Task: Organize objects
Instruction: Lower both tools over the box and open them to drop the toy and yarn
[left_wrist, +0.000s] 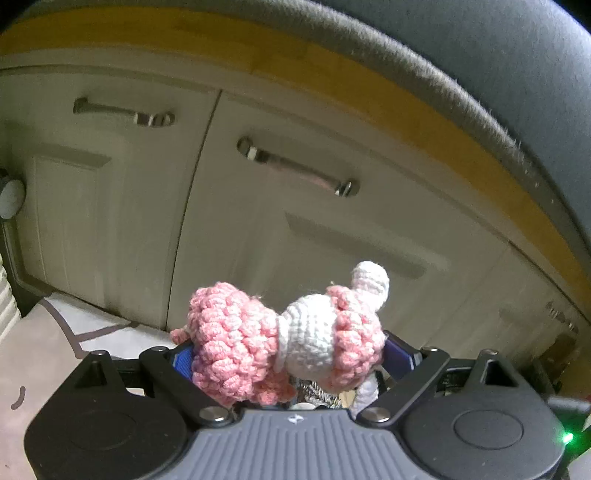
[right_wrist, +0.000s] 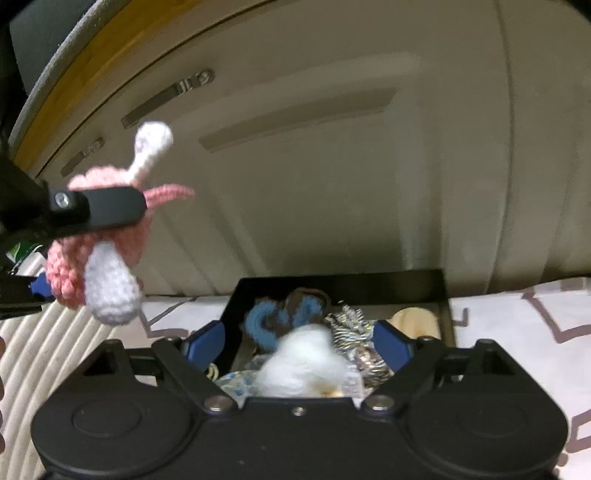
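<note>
The crocheted toy (left_wrist: 284, 339) is bubbly pink with white bands and white limbs. Both grippers have black bodies and blue pads (right_wrist: 207, 341). The cabinet doors (left_wrist: 122, 206) are cream, under a yellow-brown wood edge (left_wrist: 369, 92). The tray (right_wrist: 340, 282) is black, holding a blue-and-brown knit piece (right_wrist: 284, 314), silver foil (right_wrist: 351, 321) and white fluff (right_wrist: 306, 362). The cloth (right_wrist: 524, 332) is white with grey-mauve lines.

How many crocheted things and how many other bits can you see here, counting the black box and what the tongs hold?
Crocheted things: 2, pink-and-white crochet toy held in the left tongs, blue-and-brown crochet piece in the black box
White fluffy thing: 1
Shiny foil bits: 1 cluster
Pale wooden thing: 1
Total: 5; anything deeper in the box is hidden.
</note>
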